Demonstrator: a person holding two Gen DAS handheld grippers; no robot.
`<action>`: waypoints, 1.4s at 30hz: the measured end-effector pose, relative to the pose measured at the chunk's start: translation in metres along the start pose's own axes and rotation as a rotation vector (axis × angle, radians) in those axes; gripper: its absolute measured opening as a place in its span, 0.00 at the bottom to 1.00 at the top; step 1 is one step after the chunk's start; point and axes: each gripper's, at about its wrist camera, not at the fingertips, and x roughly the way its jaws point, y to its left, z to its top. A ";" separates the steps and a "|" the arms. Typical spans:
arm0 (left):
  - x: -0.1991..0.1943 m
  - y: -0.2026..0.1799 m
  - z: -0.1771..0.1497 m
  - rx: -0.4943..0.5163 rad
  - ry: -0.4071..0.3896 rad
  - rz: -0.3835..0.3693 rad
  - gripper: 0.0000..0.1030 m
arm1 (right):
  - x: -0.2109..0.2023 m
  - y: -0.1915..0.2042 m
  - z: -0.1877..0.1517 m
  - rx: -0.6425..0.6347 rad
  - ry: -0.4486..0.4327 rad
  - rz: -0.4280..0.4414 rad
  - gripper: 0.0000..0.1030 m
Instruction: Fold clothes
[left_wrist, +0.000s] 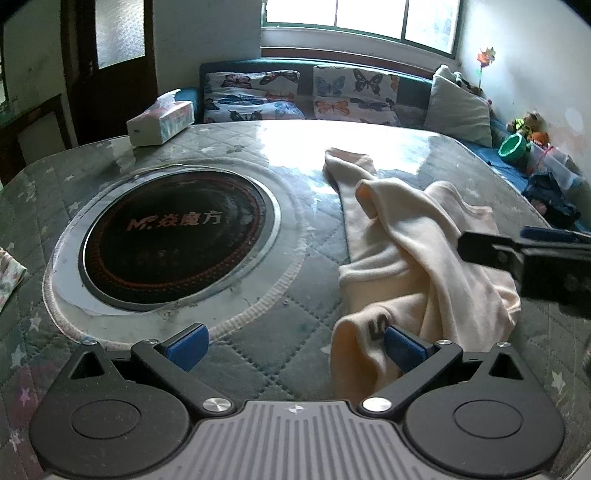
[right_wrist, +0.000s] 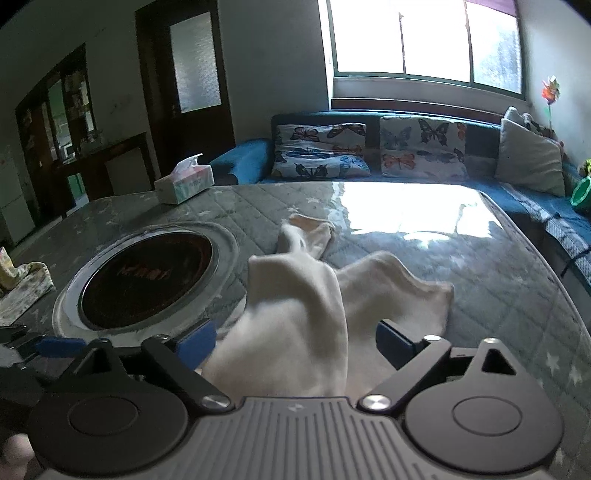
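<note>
A cream garment (left_wrist: 402, 236) with a dark printed figure lies crumpled on the right half of the quilted table (left_wrist: 258, 354). My left gripper (left_wrist: 295, 347) is open just above the table at the garment's near-left corner. Its right blue pad (left_wrist: 400, 347) is against the cloth's edge, and only bare quilt shows between the jaws. In the right wrist view, a raised fold of the garment (right_wrist: 299, 295) stands between the wide jaws of my right gripper (right_wrist: 295, 345), which is open; neither pad clearly presses on it. The right gripper's fingers (left_wrist: 517, 251) also reach in from the right edge of the left wrist view.
A round black cooktop (left_wrist: 177, 236) is set into the table's left half. A tissue box (left_wrist: 160, 122) stands at the far left corner, and a floral cloth (right_wrist: 22, 291) lies at the left edge. Behind the table is a blue sofa with butterfly cushions (left_wrist: 255, 98).
</note>
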 end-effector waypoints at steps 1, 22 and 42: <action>-0.001 0.003 0.001 -0.011 -0.004 -0.002 1.00 | 0.004 0.001 0.004 -0.009 0.000 0.002 0.90; 0.015 0.032 0.007 -0.071 0.016 0.029 1.00 | 0.095 0.024 0.034 -0.194 0.087 -0.036 0.36; 0.026 0.011 0.019 -0.026 0.005 -0.034 1.00 | -0.045 -0.086 -0.001 -0.017 -0.079 -0.247 0.10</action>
